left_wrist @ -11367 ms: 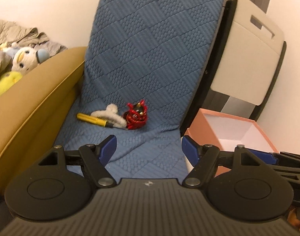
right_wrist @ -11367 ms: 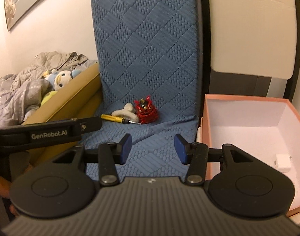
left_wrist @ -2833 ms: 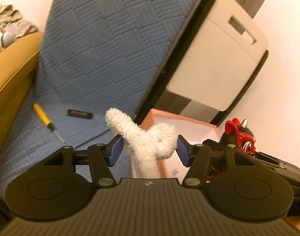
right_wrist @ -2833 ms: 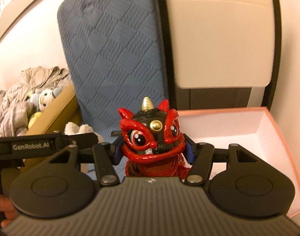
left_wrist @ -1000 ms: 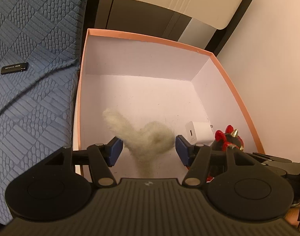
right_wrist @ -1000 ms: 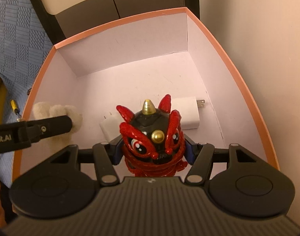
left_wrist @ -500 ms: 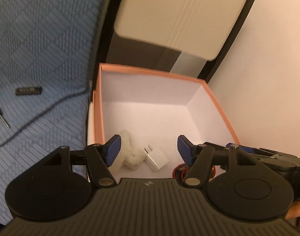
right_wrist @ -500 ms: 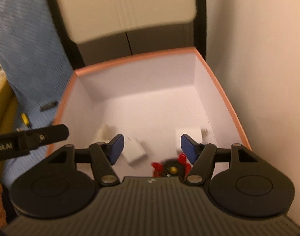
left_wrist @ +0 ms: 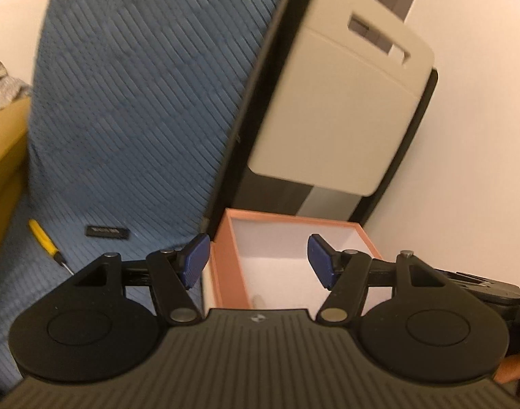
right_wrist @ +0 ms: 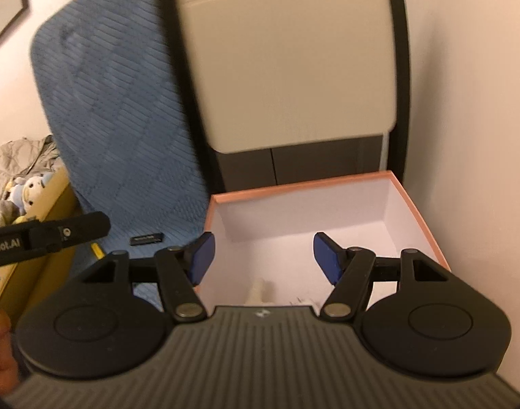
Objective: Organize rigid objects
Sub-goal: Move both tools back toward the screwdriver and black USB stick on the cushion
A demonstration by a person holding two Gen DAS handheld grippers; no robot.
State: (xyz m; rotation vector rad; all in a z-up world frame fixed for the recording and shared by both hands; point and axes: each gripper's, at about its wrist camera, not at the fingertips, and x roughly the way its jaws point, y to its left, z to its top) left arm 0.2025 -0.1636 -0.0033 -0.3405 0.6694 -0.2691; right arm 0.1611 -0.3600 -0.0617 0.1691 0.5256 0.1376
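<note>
The pink box (left_wrist: 222, 255) (right_wrist: 416, 214) stands on the floor beside the blue chair. My left gripper (left_wrist: 258, 260) is open and empty above the box's near left edge. My right gripper (right_wrist: 263, 257) is open and empty above the box's near side. A tip of the white fluffy toy (right_wrist: 258, 291) (left_wrist: 257, 300) shows inside the box. A yellow screwdriver (left_wrist: 43, 237) (right_wrist: 96, 249) and a black flat stick (left_wrist: 106, 231) (right_wrist: 147, 238) lie on the blue seat. The red lion figure and the white charger are hidden behind the gripper bodies.
The blue quilted chair back (left_wrist: 140, 85) rises at the left. A beige folded table (left_wrist: 338, 109) leans on the wall behind the box. A yellow-brown sofa arm (left_wrist: 4, 143) is at the far left, with plush toys (right_wrist: 28, 187) on it. The wall is close on the right.
Both grippers let go of the fluffy toy and the red figure into the box, then lifted and tilted up. The box now sits lower in both views.
</note>
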